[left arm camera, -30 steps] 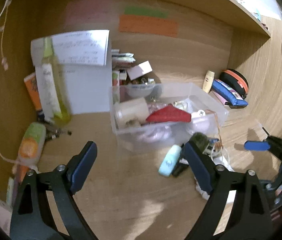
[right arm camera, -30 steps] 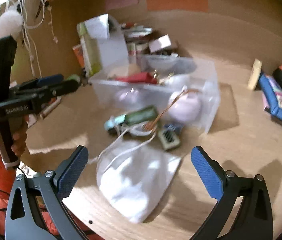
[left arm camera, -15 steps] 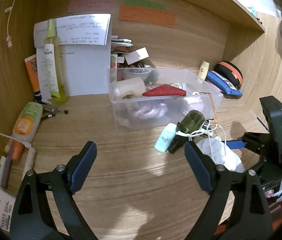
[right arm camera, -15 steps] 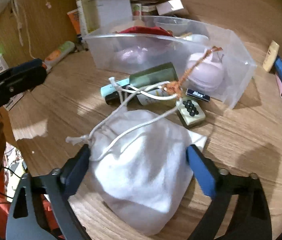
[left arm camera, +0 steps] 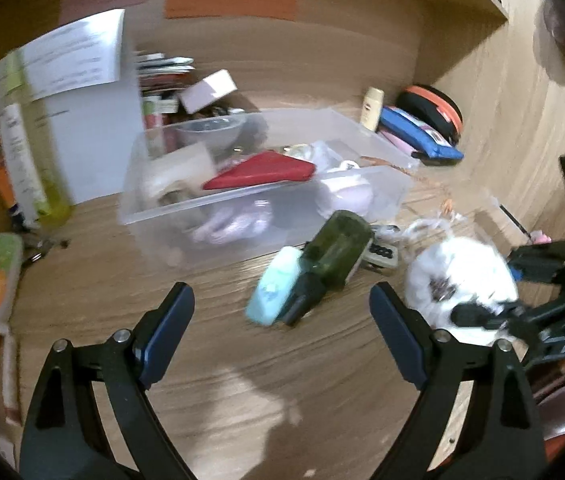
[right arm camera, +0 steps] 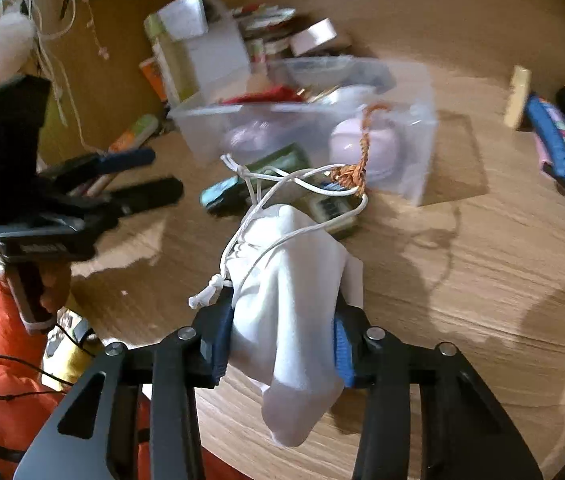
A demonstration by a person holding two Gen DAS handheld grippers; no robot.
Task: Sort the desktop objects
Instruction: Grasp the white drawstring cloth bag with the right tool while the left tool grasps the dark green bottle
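Here the right gripper (right arm camera: 278, 336) is closing on the white pouch (right arm camera: 286, 304), its pads already pinching the cloth at the near edge of the table (right arm camera: 462, 280). The left gripper (left arm camera: 282, 332) hangs wide open and empty, just near of the green bottle (left arm camera: 338, 248) and teal tube (left arm camera: 276, 284).

The pouch's cord (right arm camera: 294, 184) loops toward the orange braid (right arm camera: 356, 168) by the clear bin (right arm camera: 414, 128). A lift could probably snag there, dragging small items along. The soft cloth may also slip from the pads.
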